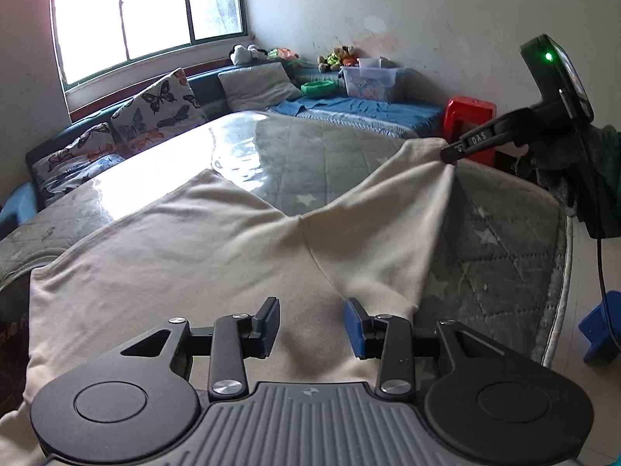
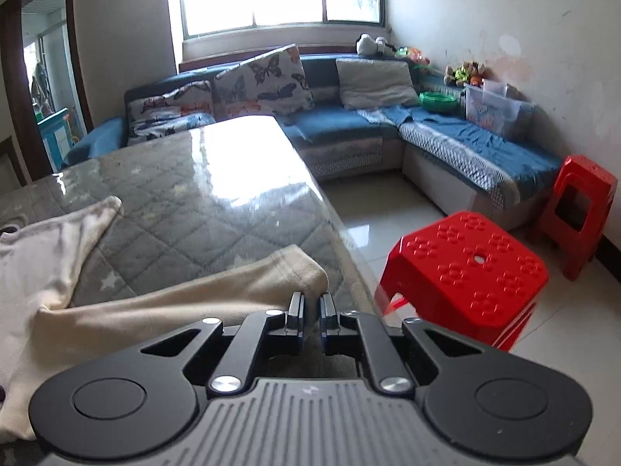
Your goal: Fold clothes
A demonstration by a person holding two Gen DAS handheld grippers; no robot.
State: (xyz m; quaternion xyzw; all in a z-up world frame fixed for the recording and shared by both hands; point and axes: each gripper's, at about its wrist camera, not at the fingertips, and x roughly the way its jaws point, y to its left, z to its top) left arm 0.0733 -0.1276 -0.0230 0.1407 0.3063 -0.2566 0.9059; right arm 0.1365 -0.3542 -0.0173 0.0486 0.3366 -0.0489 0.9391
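1. The garment is a cream top, spread over the grey quilted surface, which has a shiny clear cover on it. Most of it lies flat, but one sleeve is pulled up and out toward the right edge.
2. Left wrist view gives you the whole layout: the body of the garment runs right under the left tool, whose jaws stand apart with nothing between them, just hovering over the cloth near its lower edge. Off to the right you can see the right tool from the side, tip clamped on the end of that sleeve, cloth hanging in a tent shape below it.
3. Right wrist view shows that pinch up close instead: the right tool has its jaws nearly together with the cuff squeezed between them. The sleeve trails off to the left from there, and the other sleeve lies flat farther back.
4. Only the right view shows the floor side: a red stool just beside the surface edge, a second red stool by the wall, and a doorway on the left.
5. Both views catch the blue sofa with butterfly cushions under the window.
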